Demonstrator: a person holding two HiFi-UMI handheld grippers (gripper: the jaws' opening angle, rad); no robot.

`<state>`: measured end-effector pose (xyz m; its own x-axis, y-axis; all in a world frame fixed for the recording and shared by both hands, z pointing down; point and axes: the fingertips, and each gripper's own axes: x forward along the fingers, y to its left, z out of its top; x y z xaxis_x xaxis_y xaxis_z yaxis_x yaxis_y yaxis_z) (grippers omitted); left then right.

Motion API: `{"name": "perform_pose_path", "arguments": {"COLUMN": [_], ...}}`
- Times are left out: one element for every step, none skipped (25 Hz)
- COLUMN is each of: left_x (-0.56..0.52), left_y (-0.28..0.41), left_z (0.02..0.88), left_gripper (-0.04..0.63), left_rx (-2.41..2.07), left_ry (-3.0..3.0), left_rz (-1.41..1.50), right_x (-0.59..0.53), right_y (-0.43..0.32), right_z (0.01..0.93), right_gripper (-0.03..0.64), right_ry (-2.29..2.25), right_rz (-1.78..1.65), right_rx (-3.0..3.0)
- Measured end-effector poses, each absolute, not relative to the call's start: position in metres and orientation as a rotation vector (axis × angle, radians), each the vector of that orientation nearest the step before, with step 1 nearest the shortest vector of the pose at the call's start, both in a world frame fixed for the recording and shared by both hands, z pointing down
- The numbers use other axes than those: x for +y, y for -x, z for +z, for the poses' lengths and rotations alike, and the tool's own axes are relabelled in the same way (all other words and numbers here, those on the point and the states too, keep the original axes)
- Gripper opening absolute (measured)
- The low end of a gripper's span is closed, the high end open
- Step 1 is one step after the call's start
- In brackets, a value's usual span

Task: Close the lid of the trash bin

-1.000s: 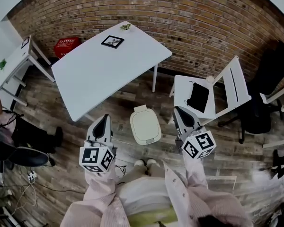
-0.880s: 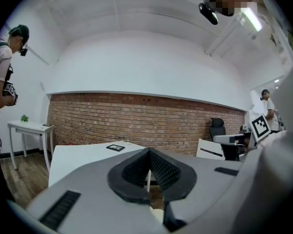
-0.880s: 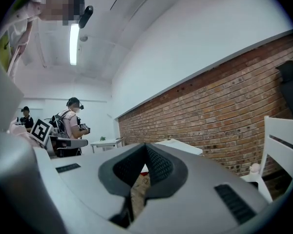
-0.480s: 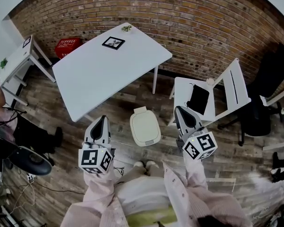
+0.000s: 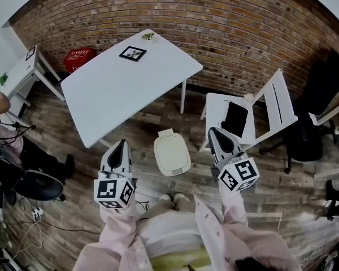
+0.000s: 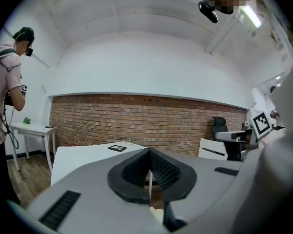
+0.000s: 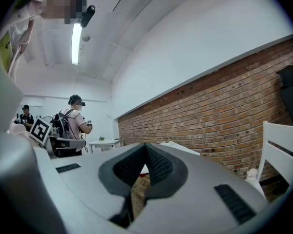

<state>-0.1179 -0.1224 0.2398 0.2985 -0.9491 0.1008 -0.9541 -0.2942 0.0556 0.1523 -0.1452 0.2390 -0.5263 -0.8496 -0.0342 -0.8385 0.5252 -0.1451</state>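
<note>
The trash bin [image 5: 167,133] is standing on the wood floor [image 5: 130,126] just ahead of the person's white shoes [image 5: 174,196], between the two grippers and well apart from both. Its lid [image 5: 173,154] is lying flat on top, so whatever is inside is hiding from every view. A red basket [image 5: 79,56] is sitting on the floor against the brick wall [image 5: 214,21], beyond the far corner of the big table [image 5: 118,92]; its contents are too small to make out.

The left gripper [image 5: 121,145] is hanging level to the left of the bin, its jaws pressing together at the tips with nothing between them. The right gripper [image 5: 214,133] is hanging to the right of the bin, over the near edge of the folding chair [image 5: 271,103], and its jaws are likewise meeting tip to tip and gripping nothing.

Counting: one bin, one red basket and two grippers are showing. Two white tables are standing in the room, the big one and a small side table [image 5: 17,72] at the left wall. The big table is carrying one black-framed card [image 5: 132,53] and one small green sprig [image 5: 148,35]. One white folding chair is holding one flat black thing [image 5: 235,117] on its seat, and one black office chair [image 5: 319,103] is standing beside it at the right.
</note>
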Motion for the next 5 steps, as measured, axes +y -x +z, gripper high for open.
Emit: {"name": "perform_pose_path", "arguments": {"left_x": [-0.1217, -0.1211, -0.1206, -0.1202, -0.1197], "left_y": [0.117, 0.1161, 0.1153, 0.1145, 0.1137], "left_z": [0.2401, 0.2402, 0.2403, 0.2403, 0.2404], "left_gripper": [-0.008, -0.008, -0.008, -0.008, -0.008], "left_rx": [-1.801, -1.803, -1.804, -1.805, -1.806], "left_ry": [-2.445, -2.445, -2.445, -2.445, -2.446], "left_rz": [0.073, 0.073, 0.073, 0.074, 0.075], "right_x": [-0.1445, -0.1438, -0.1432, -0.1426, -0.142], "right_y": [-0.1538, -0.1552, -0.1566, -0.158, -0.1594], "right_z": [0.2399, 0.2407, 0.2415, 0.2423, 0.243], "right_gripper": [0.003, 0.003, 0.003, 0.003, 0.003], "right_ry": [1.475, 1.476, 1.477, 1.479, 1.481], "right_rz": [-0.168, -0.168, -0.168, -0.169, -0.17], "right_rx": [2.654, 2.654, 2.654, 2.653, 2.651]}}
